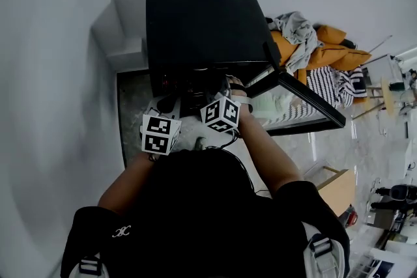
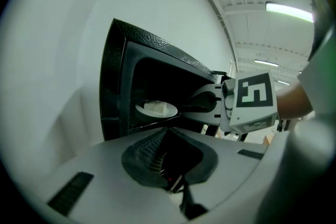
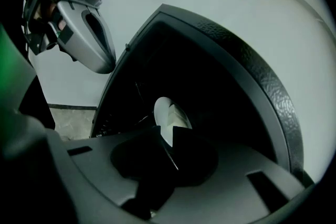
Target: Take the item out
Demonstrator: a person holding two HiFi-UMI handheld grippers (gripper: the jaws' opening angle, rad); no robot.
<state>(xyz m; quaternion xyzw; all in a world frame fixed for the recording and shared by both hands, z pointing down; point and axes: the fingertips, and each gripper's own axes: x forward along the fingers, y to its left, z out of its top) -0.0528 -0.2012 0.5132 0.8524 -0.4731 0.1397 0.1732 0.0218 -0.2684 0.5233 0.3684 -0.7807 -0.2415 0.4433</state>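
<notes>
A black microwave [image 1: 202, 23] stands against the wall with its door [image 1: 306, 97] swung open to the right. In its dark chamber a white plate [image 2: 156, 108] carries a pale piece of food. My right gripper [image 3: 167, 136] reaches into the chamber, and its jaws are closed on the near rim of the plate [image 3: 170, 115]. The left gripper view shows this right gripper [image 2: 210, 99] touching the plate's right edge. My left gripper [image 2: 166, 135] is held just outside the opening, shut with nothing in it. In the head view both marker cubes [image 1: 160, 133] sit in front of the opening.
A white wall runs close on the left, with a white ledge [image 1: 127, 52] beside the microwave. Right of the open door lie orange cushions [image 1: 326, 52], grey clothes and striped fabric [image 1: 332, 84]. A wooden piece of furniture [image 1: 339, 189] stands at lower right.
</notes>
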